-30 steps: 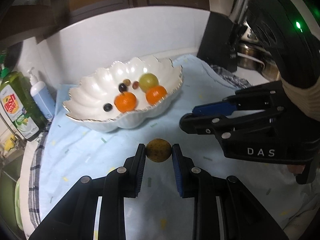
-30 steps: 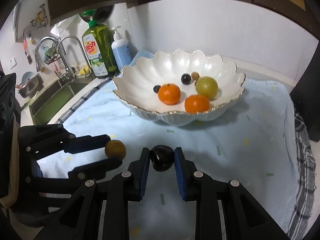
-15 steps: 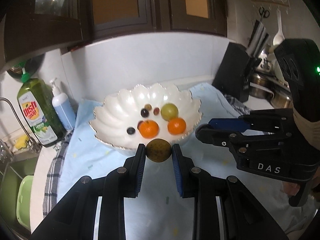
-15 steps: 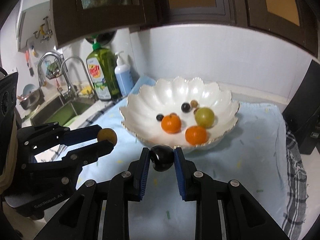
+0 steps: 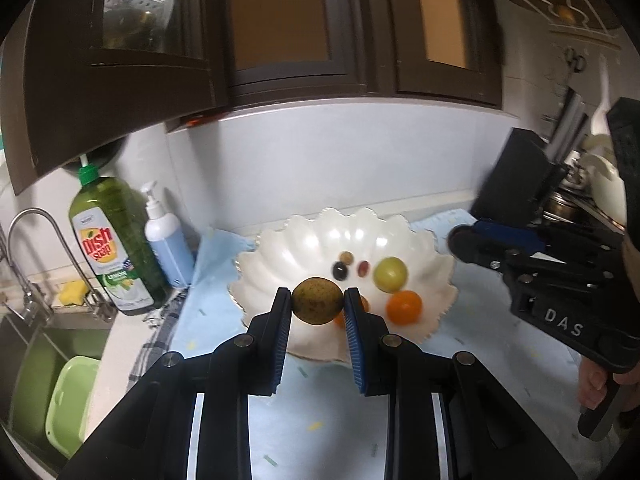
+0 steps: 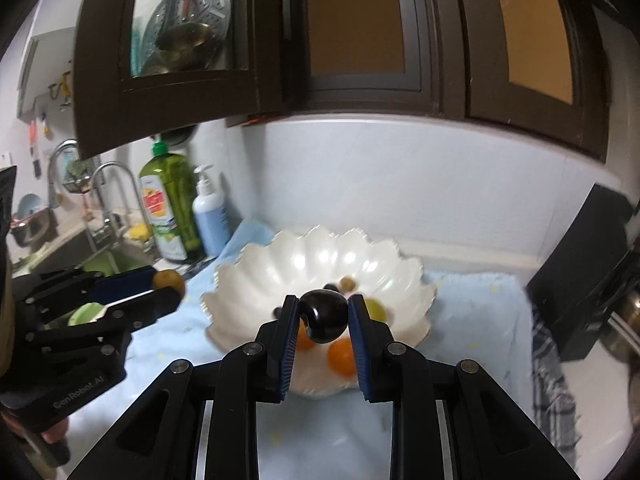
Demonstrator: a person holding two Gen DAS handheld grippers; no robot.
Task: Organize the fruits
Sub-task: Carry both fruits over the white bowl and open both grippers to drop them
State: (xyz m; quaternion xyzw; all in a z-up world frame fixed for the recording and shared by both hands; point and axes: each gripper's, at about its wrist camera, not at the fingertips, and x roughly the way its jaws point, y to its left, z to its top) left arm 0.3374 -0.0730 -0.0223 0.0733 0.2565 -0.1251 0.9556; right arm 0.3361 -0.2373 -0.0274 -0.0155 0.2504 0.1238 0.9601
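Now the left gripper [image 5: 317,307] pinches a speckled brown-green fruit [image 5: 318,300] between its pads, the right gripper [image 6: 323,317] clamps a glossy dark plum [image 6: 324,316]; both fruits are held up in front of the scalloped white bowl [image 5: 304,240] on the blue cloth [image 5: 216,312]

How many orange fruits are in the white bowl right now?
2. One round orange fruit lies at the near right of the white scalloped bowl; the second orange fruit lies left of it, mostly hidden behind the left gripper's finger. More may be hidden.
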